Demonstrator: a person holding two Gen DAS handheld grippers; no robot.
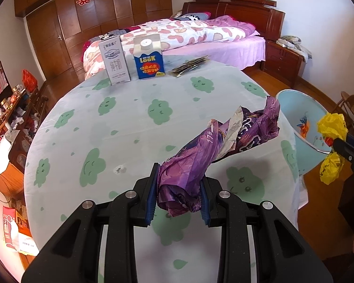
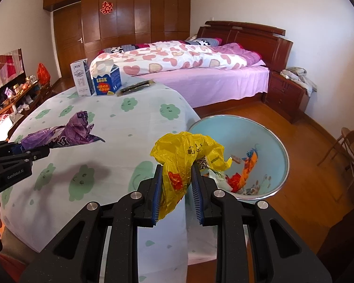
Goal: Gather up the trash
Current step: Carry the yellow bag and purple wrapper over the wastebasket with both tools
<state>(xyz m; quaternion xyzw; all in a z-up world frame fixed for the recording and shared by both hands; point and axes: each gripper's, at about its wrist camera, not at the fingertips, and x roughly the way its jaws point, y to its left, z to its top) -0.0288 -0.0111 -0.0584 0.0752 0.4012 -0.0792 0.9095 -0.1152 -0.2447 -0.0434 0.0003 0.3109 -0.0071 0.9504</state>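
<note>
My left gripper (image 1: 179,181) is shut on a crumpled purple wrapper (image 1: 214,151) and holds it above the table's near right part; the wrapper also shows in the right wrist view (image 2: 68,133). My right gripper (image 2: 177,176) is shut on a crumpled yellow plastic bag (image 2: 184,155), held over the table's right edge beside a light blue trash bin (image 2: 266,139) that holds some colourful trash. The bag (image 1: 331,127) and the bin (image 1: 295,108) also show in the left wrist view.
A round table with a cloud-print cloth (image 1: 129,127) carries a white milk carton (image 1: 115,60), a blue LOOK carton (image 1: 149,61) and a dark flat wrapper (image 1: 191,66) at its far edge. A bed (image 2: 200,70) lies behind. A wooden chair (image 2: 349,151) stands right.
</note>
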